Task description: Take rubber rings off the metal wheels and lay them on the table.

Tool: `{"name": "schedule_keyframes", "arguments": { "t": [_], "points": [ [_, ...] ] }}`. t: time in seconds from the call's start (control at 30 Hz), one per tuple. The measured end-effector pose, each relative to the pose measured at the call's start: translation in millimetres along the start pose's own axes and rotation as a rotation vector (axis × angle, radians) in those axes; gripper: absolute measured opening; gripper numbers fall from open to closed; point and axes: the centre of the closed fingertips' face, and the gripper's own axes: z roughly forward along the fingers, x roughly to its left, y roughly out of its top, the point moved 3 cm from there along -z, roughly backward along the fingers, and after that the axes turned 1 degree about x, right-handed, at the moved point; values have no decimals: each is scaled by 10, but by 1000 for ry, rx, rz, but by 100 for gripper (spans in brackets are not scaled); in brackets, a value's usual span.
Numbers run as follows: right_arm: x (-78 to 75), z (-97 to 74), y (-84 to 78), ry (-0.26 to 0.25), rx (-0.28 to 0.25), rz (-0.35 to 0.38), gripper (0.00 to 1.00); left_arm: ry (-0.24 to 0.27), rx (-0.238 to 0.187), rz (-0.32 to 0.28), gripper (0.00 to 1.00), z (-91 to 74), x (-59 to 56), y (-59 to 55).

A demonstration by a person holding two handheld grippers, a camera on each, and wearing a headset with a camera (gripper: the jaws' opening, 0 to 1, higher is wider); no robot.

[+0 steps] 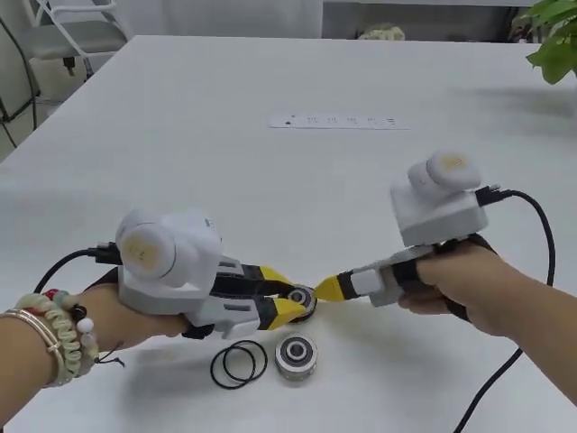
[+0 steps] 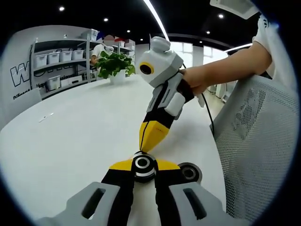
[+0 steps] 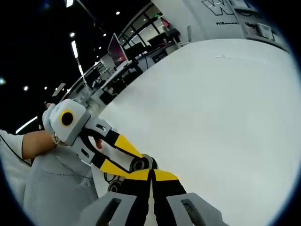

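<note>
Items counted on the white worktop (image 1: 180,135):

Round silver metal wheels: two, first wheel (image 1: 305,299) and second wheel (image 1: 296,355).
Thin black rubber rings (image 1: 239,363), lying loose: two.
Hand-held grippers with yellow-and-black fingers: two, left gripper (image 1: 296,299) and right gripper (image 1: 319,290).
White power strip (image 1: 338,121): one.
Green leafy plant (image 1: 554,36): one.

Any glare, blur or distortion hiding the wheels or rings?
Head view: soft even light, sharp; faint shadows beside the metal wheel and rubber rings. Left gripper view: fisheye bends the table, held wheel crisp. Right gripper view: same curvature, dark ceiling, bright table.
</note>
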Motion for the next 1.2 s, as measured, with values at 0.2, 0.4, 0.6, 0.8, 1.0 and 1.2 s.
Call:
{"name": "schedule_keyframes", "arguments": {
  "t": [0.2, 0.4, 0.6, 0.8, 1.0, 1.2],
  "points": [
    [78, 11, -29, 18, 21, -4, 0, -3, 0, 3, 9, -5, -4, -1],
    [80, 12, -28, 17, 27, -15, 0, -3, 3, 10, 8, -3, -1, -6],
    [72, 14, -15, 19, 24, -13, 0, -3, 2, 9, 8, -2, 1, -7],
    [57, 12, 1, 20, 7, 2, 0, 0, 7, 9, 7, 1, 7, -9],
    [89, 22, 20, 6, 23, -41, 0, 1, 9, 12, 7, 6, 10, -7],
    [84, 17, 19, 13, 18, -35, 0, 1, 8, 12, 7, 3, 10, -6]
  ]
}}
